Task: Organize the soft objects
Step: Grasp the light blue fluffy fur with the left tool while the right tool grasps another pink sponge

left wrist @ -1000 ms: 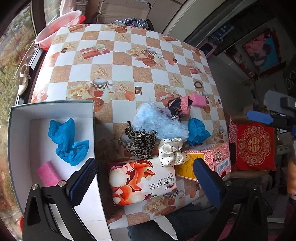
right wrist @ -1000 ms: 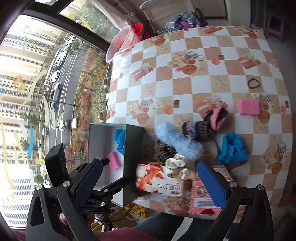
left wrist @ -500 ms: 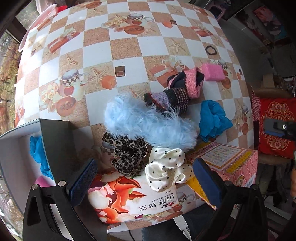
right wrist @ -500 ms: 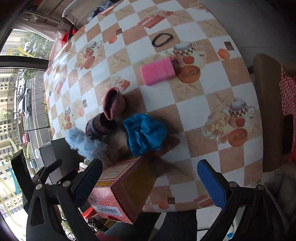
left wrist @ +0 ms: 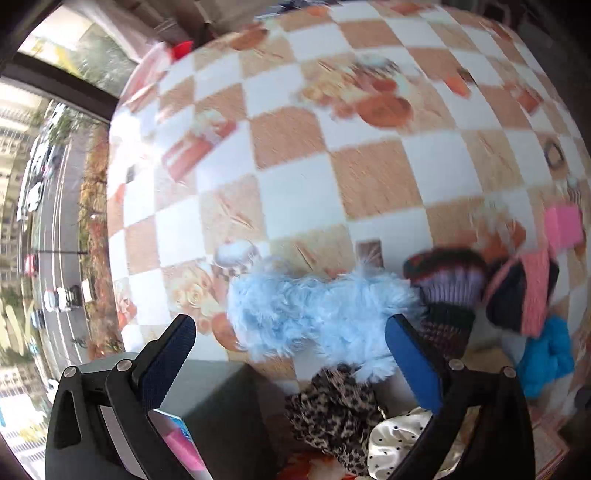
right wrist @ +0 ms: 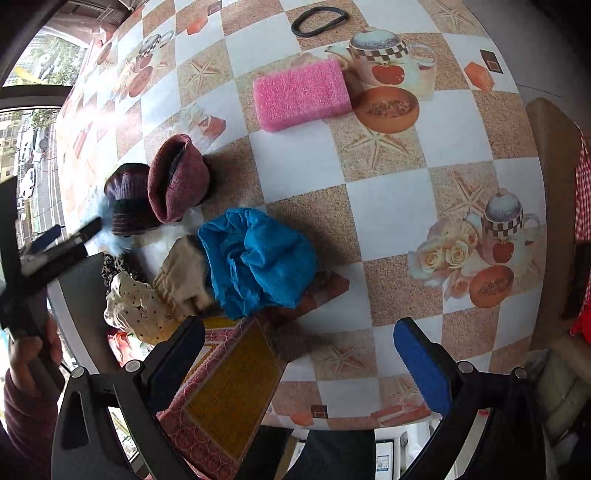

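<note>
- My left gripper (left wrist: 288, 339) hangs wide apart and empty, low over the blue fluff (left wrist: 317, 317), which lies on the checked table (left wrist: 295, 184) between my two blue pads.
- That view is blurred, but just beneath the fluff I can make out the leopard scrunchie (left wrist: 336, 410) and the dotted cream scrunchie (left wrist: 397, 443) beside it.
- To the right of the fluff sit the knit socks (left wrist: 447, 288), one purple-striped, one with a pink cuff, touching each other.
- Past them at the edge are a pink sponge (left wrist: 563, 227) and the blue cloth (left wrist: 548, 362).
- The grey box (left wrist: 221, 402) is at my lower left, its corner right under the left pad; something pink shows inside.
- My right gripper (right wrist: 299, 354) is also spread wide with nothing in it, above the table's near edge.
- Between its pads, further up, is the blue cloth (right wrist: 258, 266), bunched, touching a beige cloth (right wrist: 184, 277) on its left.
- The pink-and-yellow carton (right wrist: 229, 395) lies under my left pad, its corner reaching the blue cloth.
- The socks (right wrist: 173, 184) are up-left of the cloth; the pink sponge (right wrist: 301, 94) lies well apart, and a black hair band (right wrist: 319, 22) beyond it.
- My left hand (right wrist: 33, 358) shows at the far left of this view, gripping the other tool's handle.
</note>
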Tool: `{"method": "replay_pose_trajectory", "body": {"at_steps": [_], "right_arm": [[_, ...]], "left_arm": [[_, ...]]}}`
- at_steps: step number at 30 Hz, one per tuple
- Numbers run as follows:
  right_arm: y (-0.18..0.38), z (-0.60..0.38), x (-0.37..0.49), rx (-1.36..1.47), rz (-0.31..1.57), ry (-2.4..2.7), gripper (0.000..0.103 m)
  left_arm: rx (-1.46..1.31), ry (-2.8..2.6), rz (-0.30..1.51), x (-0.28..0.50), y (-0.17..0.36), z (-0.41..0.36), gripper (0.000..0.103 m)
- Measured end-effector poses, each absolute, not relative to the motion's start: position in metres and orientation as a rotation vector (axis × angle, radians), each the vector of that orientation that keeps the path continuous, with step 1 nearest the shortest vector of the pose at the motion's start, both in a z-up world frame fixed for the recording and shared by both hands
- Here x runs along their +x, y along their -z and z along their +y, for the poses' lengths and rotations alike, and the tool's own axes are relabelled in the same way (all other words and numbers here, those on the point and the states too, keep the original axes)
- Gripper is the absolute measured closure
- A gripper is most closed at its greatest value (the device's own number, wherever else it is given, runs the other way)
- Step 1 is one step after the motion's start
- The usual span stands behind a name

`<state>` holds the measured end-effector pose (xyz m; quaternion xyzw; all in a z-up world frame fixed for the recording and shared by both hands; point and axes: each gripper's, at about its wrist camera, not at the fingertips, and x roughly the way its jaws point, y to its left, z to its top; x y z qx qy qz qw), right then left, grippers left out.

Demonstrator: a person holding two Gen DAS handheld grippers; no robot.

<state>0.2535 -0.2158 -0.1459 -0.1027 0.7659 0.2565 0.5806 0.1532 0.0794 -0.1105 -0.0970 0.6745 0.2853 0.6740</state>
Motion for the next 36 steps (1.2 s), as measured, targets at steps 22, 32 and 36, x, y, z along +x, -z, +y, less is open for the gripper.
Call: {"method": "replay_pose_trajectory", "body": {"at_steps": [22,32,36], "right_arm": [[0.161,-0.173,0.319,-0.261,1.615,-0.523,0.000],[0.191,-0.132,0.351,-0.409,1.503,-0.536,0.000],[0.204,-0.125,0.353,-0.473,1.476,-0.535,0.000]], "left_arm": [[-0.823,-0.695,1.487,0.145,0.141,0.118,0.000],[-1.013,-0.790,1.504,0.149,0.181,0.131,0.000],[-1.040,-0.803,1.537,0.149,0.199,0.128,0.000]]}}
